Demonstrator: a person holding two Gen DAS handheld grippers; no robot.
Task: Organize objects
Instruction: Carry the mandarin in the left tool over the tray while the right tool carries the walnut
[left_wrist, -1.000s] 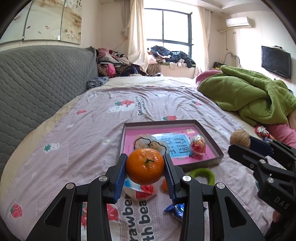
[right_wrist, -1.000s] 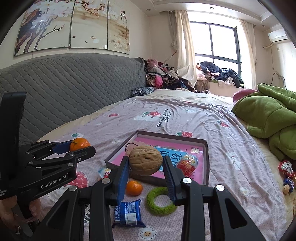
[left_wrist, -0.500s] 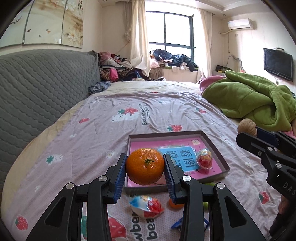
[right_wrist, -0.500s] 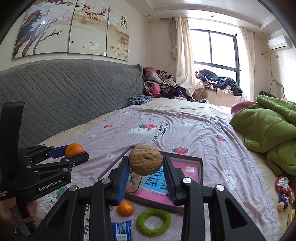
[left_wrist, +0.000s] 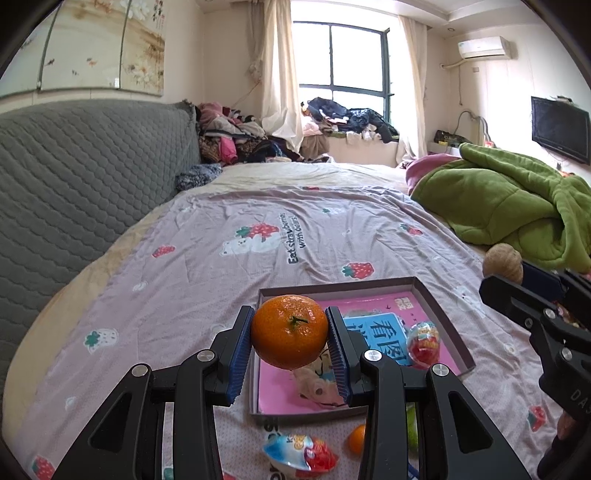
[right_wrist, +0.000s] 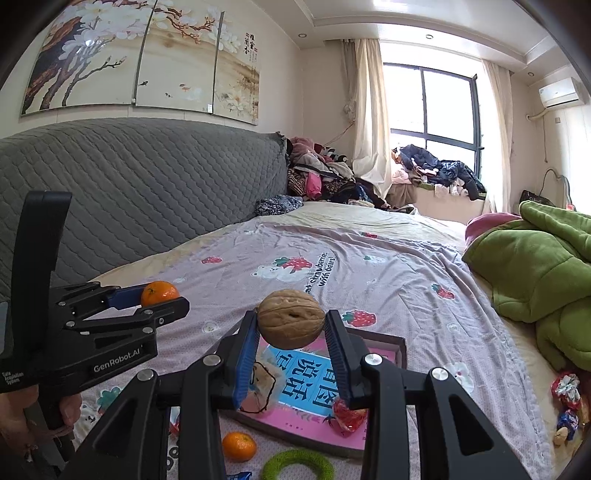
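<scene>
While left view lacks it, green ring (right_wrist: 297, 464) visible.

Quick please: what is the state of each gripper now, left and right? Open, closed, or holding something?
Left gripper: closed on a tangerine, held above the bed.
Right gripper: closed on a walnut, also lifted.

Bright daylight from far window (left_wrist: 341, 61), panes blown out. Soft shadows on bedspread (left_wrist: 258, 258). Strong fisheye bending, black vignette corners. Sharp overall, no motion blur.
</scene>
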